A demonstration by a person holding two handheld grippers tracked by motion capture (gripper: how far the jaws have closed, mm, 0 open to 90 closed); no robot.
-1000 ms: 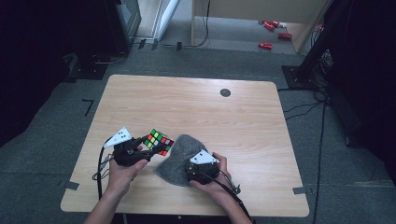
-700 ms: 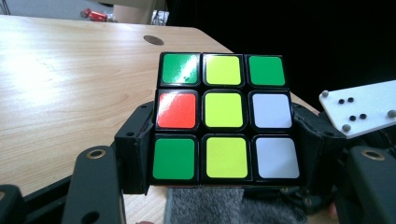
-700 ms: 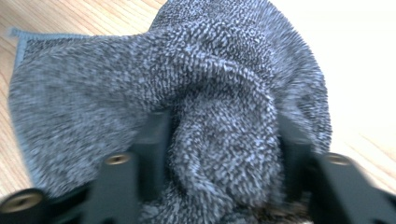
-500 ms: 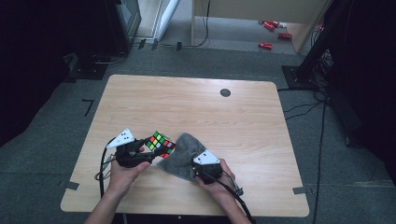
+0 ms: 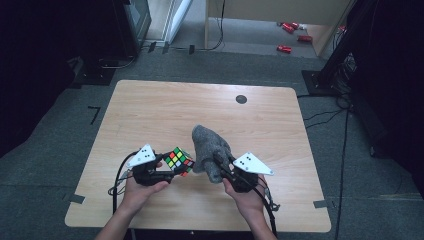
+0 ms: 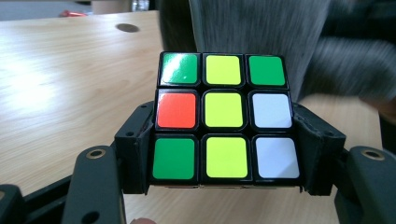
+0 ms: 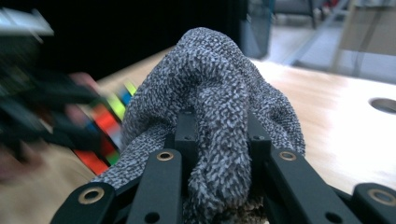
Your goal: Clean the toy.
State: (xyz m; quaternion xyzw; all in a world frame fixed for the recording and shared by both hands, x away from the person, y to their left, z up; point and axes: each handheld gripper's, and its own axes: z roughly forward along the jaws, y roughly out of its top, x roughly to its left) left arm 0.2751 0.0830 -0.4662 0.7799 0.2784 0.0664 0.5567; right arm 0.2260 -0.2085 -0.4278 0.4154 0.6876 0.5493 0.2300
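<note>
Fingers on the left gripper [image 5: 167, 175] are clamped on the puzzle cube [image 5: 179, 160], one black pad on each side of it; in the left gripper view the cube [image 6: 224, 120] faces the camera with a yellow centre column, greens and one orange square to one side, a green and whites to the other. In the high view the cube sits at the near-left part of the tabletop [image 5: 165, 110], tilted, just beside the cloth.

Right gripper [image 5: 222, 167] fingers have just been closing and now pinch the grey knitted cloth [image 5: 210, 150]. In the right gripper view a thick fold of that cloth [image 7: 219, 121] is bunched between the two black fingers [image 7: 161, 182] and bulges over them. High view shows the cloth raised into a hump, its far end drooping toward the tabletop; can't tell if that end touches the wood.

Both hands come in from the near edge, left hand [image 5: 140, 187], right hand [image 5: 247, 195]. Grey three-cornered plates top both grippers. Dark round grommet [image 5: 241, 99] sits near the far edge, well apart from everything.
</note>
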